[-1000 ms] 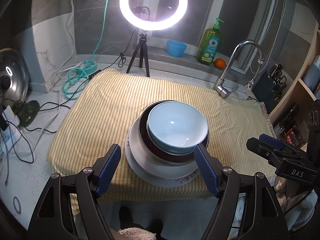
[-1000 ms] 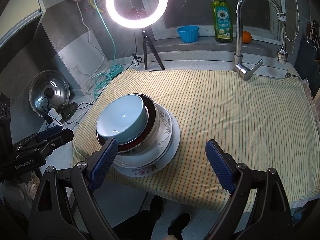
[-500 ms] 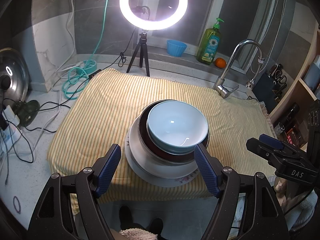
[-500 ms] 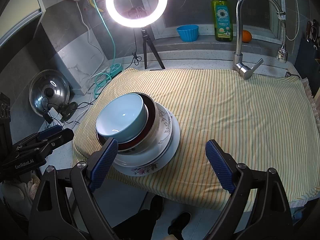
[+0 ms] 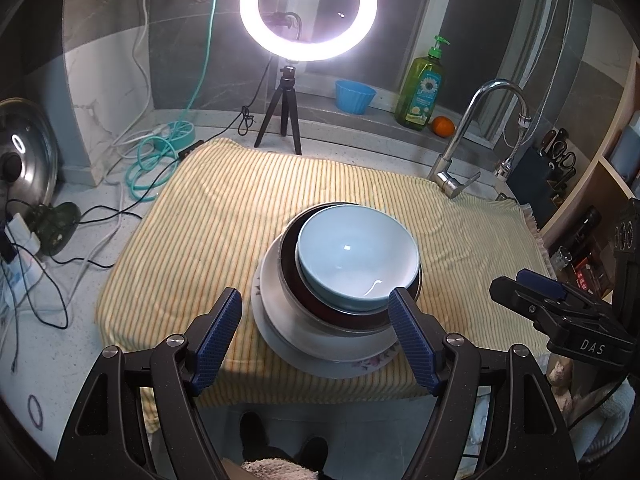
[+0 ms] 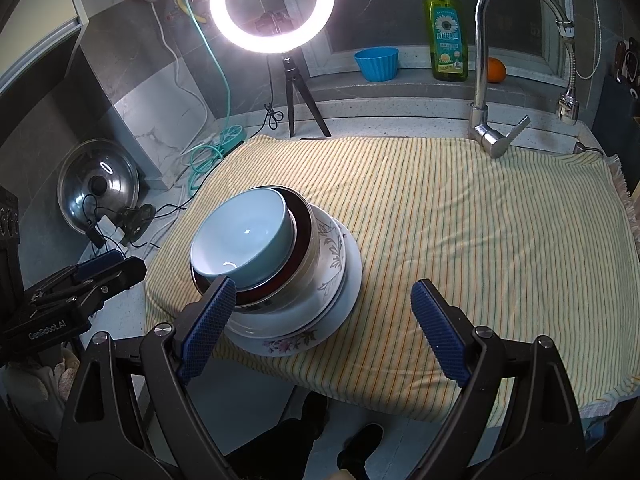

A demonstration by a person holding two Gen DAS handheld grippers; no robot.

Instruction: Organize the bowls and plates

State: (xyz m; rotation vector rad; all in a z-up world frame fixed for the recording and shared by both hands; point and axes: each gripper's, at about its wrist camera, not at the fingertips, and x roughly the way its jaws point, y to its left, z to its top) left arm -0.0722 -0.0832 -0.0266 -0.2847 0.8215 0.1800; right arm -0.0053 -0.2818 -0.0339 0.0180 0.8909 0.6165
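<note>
A yellow striped cloth (image 5: pixel 224 216) is spread beneath both grippers. Just ahead of the left gripper (image 5: pixel 316 334), jaws held wide and empty, a flowered plate (image 5: pixel 320 356) is stacked with a dark bowl (image 5: pixel 344 314) and a pale blue bowl (image 5: pixel 356 256). The right gripper (image 6: pixel 324 330) is likewise wide open and empty, the stack lying ahead to its left.

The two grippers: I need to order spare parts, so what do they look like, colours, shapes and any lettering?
Both match. The left gripper and right gripper each have two black, angular arms with cut-outs and silver screw heads, ending in fingers faced with blue ribbed pads. Seen side-on, the right one's black body reads "DAS" in white, and the left one's reads "GenRobot.AI". No cables or sleeves show.
</note>
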